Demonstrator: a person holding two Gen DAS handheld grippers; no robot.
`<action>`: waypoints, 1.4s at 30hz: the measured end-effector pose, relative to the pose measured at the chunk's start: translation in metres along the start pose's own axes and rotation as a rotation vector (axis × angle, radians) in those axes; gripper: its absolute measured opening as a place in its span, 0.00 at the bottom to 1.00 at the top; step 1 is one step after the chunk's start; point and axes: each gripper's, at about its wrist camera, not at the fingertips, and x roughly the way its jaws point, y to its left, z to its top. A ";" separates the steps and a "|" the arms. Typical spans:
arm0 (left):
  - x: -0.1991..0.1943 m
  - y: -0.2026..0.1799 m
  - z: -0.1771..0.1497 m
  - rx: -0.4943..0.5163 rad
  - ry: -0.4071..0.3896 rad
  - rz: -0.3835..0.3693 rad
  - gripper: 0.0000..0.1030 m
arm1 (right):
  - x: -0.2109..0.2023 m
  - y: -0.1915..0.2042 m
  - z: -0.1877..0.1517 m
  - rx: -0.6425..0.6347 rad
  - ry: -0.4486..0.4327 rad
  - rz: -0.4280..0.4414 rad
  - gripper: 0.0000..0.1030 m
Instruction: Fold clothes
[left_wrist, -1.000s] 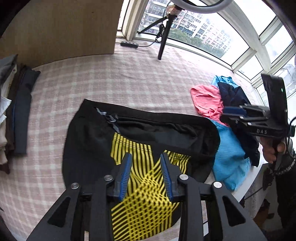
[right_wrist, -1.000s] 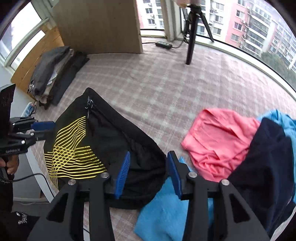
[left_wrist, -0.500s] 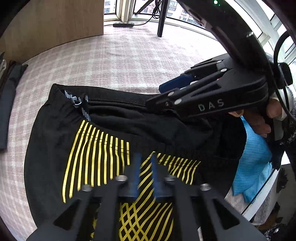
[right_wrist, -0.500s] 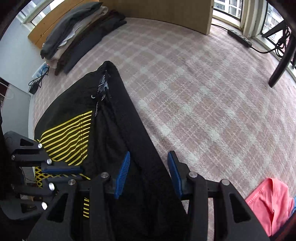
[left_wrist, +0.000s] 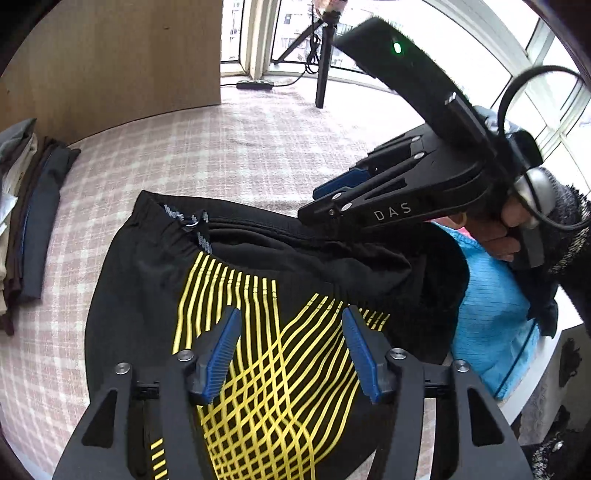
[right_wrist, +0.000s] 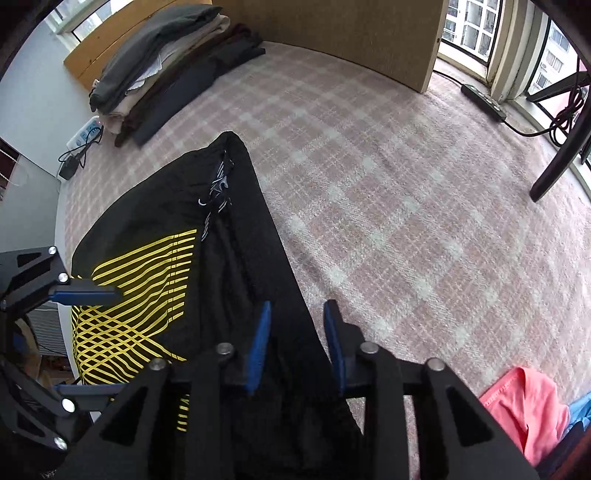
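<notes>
Black shorts with a yellow line pattern (left_wrist: 147, 295) lie flat on the pink plaid bed cover (left_wrist: 240, 155). My left gripper (left_wrist: 290, 350) hovers open over the yellow print near the bed's front edge, nothing between its fingers. My right gripper (right_wrist: 297, 332) is open, its blue pads on either side of the shorts' (right_wrist: 166, 221) black far edge, where the cloth runs between them. In the left wrist view the right gripper (left_wrist: 317, 203) rests low on that black band, with a hand holding its grip. The left gripper (right_wrist: 96, 341) shows at the left edge of the right wrist view.
A stack of folded clothes (right_wrist: 166, 62) sits at the far left by a wooden panel (left_wrist: 110, 66). A blue garment (left_wrist: 491, 314) and a pink one (right_wrist: 524, 406) lie to the right of the shorts. A tripod (left_wrist: 323, 74) and a power strip (right_wrist: 484, 98) stand by the window.
My right gripper swung from the pile on the right over to the shorts' far edge and dropped onto it, its jaws narrowing. My left gripper nearly shut half a second ago and has opened wide.
</notes>
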 end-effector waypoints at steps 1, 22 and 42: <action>0.009 -0.002 0.003 0.015 0.018 0.012 0.54 | 0.002 0.000 0.000 -0.007 0.005 0.000 0.38; -0.186 0.100 -0.097 -0.218 -0.340 0.034 0.05 | -0.097 -0.005 -0.029 0.251 -0.329 -0.189 0.03; -0.276 0.184 0.066 0.049 -0.529 -0.050 0.05 | -0.267 0.013 0.016 0.385 -0.522 -0.345 0.01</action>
